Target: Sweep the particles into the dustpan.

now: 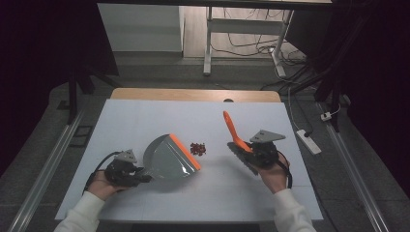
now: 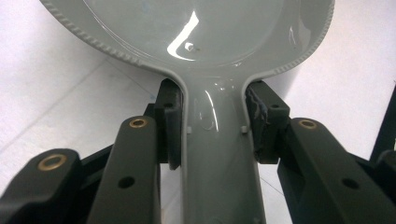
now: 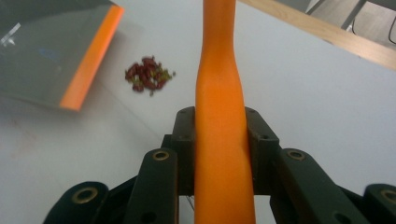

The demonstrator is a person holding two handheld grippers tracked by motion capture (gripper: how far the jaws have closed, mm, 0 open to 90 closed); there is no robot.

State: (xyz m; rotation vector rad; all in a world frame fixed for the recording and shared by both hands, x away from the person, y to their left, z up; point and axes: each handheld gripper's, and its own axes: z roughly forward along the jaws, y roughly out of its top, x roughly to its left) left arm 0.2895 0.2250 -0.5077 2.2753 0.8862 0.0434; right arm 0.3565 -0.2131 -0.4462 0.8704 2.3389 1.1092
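Observation:
A grey dustpan (image 1: 167, 159) with an orange lip (image 1: 185, 151) lies on the white table. My left gripper (image 1: 140, 178) is shut on the dustpan's handle (image 2: 219, 154), with a jaw pressed against each side. A small pile of dark red bits (image 1: 197, 148) sits just right of the lip, and the same pile (image 3: 147, 74) lies beside the lip's edge (image 3: 91, 56) in the right gripper view. My right gripper (image 1: 251, 151) is shut on the orange handle (image 3: 222, 121) of a brush (image 1: 237, 140), whose handle points up and away, with its dark bristle head (image 1: 241, 157) low beside the gripper.
The white table top (image 1: 145, 121) has a wooden strip (image 1: 193, 94) along its far edge. A power strip (image 1: 308, 141) and cables lie on the floor at the right, and desk legs (image 1: 208, 43) stand beyond the table.

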